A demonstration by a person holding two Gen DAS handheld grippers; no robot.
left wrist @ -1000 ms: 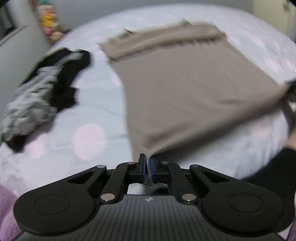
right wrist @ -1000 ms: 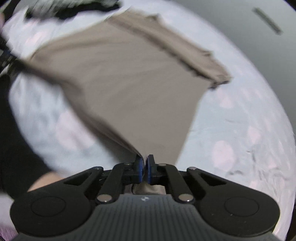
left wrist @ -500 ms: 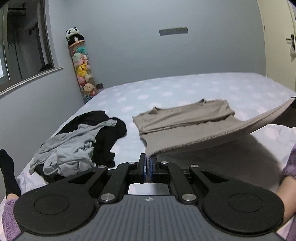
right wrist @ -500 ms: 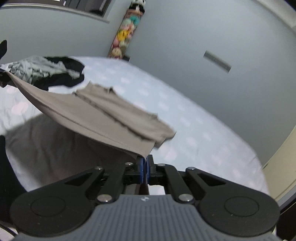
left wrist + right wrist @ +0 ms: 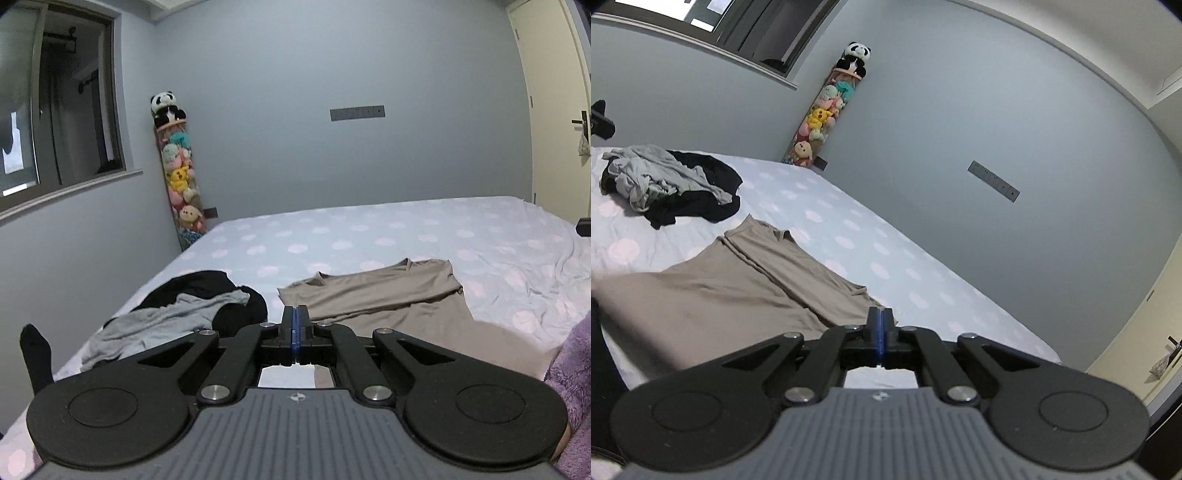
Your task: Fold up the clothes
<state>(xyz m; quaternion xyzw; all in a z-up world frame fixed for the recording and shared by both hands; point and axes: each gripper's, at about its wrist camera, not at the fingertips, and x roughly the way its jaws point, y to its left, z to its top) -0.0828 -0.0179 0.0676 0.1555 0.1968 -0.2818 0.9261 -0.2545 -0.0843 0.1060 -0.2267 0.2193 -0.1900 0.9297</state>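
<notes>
Hovering over the bed's near edge, the left gripper and right gripper are both pressed closed with nothing between them. Beyond, the tan shirt lies flat mid-bed, a gray-and-black clothes pile near the left edge.

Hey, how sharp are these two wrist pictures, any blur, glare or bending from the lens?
Left wrist view: sharp overall, soft even light, no glare; the near edge of the taupe t-shirt smears by the fuzzy purple sleeve; the cream door bows. Right wrist view: tilted, with the blue-grey wall curving strongly; the shirt's near left part blurs; the grey and black clothes pile stays crisp.
</notes>
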